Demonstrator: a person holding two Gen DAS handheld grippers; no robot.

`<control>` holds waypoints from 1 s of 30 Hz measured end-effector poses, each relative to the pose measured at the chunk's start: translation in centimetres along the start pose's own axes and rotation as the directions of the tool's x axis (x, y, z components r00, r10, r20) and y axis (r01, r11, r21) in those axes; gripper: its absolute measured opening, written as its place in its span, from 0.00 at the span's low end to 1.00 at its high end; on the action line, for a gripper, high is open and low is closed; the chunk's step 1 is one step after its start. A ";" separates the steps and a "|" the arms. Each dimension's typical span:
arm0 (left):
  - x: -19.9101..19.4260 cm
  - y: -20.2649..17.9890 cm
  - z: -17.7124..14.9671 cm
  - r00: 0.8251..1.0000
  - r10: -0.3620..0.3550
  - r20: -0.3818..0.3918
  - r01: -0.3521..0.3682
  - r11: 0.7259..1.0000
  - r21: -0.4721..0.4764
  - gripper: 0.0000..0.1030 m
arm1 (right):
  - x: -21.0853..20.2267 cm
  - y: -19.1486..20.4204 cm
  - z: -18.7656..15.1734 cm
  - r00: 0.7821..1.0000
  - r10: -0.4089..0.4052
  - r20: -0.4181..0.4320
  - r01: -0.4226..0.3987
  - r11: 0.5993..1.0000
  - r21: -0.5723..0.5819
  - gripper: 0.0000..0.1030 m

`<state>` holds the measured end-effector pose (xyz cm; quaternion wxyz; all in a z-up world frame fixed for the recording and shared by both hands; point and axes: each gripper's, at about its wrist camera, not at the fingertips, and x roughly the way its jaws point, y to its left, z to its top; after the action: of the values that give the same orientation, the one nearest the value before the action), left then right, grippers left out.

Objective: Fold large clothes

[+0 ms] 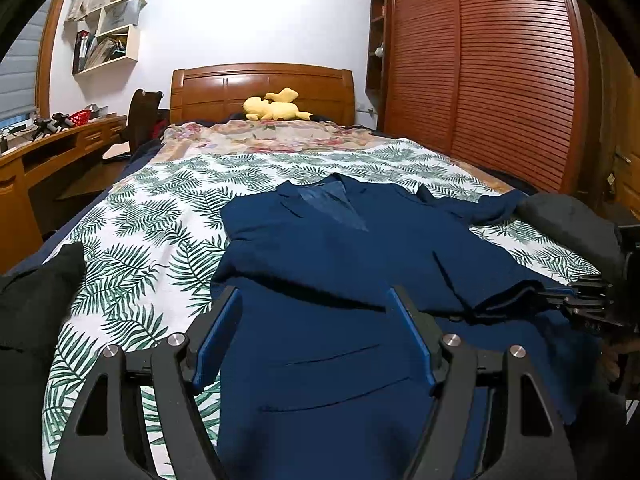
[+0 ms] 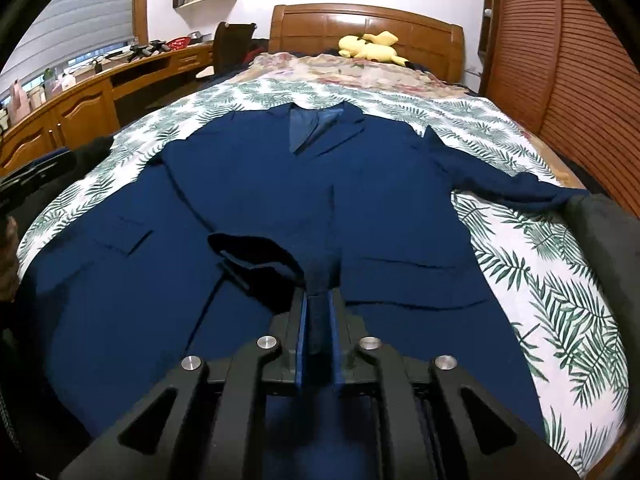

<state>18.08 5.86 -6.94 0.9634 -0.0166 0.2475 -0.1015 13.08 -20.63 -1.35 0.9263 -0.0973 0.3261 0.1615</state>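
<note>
Right gripper [image 2: 319, 300] pinches the blue jacket [image 2: 256, 184] cuff; left gripper [image 1: 316, 320] gapes wide over its hem.

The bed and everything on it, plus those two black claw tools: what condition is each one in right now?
Blue jacket: front up on the bed, one sleeve folded across the body, the other stretched out sideways.
Folded sleeve: cuff end between the right gripper's pads.
Left gripper: open, nothing between its fingers.
Right gripper: nearly closed on the sleeve.
Leaf-print sheet: spread flat.
Yellow plush toy: lying by the headboard.
Wardrobe doors: shut.
</note>
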 end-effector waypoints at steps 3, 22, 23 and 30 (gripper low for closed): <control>0.2 -0.4 0.0 1.000 -0.001 -0.005 0.001 1.000 0.008 0.73 | -1.0 0.6 0.0 1.000 0.014 0.017 -0.013 0.999 -0.041 0.25; 1.0 -1.5 -0.3 0.999 0.015 -0.035 -0.013 0.999 0.044 0.72 | 6.3 2.1 2.0 0.993 0.097 -0.073 -0.109 0.977 -0.182 0.53; 1.0 -1.5 -0.3 0.999 0.016 -0.036 -0.015 0.999 0.047 0.72 | 6.8 2.3 2.0 0.992 0.091 -0.087 -0.107 0.974 -0.198 0.53; 1.1 -1.6 -0.4 0.999 0.012 -0.037 -0.010 0.999 0.052 0.73 | 7.3 1.2 2.0 0.997 0.022 -0.071 -0.038 0.973 -0.228 0.07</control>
<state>18.50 4.11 -7.66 0.9593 0.0118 0.2626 -0.1029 19.15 -17.23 -4.48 0.8949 -0.2039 0.3379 0.2086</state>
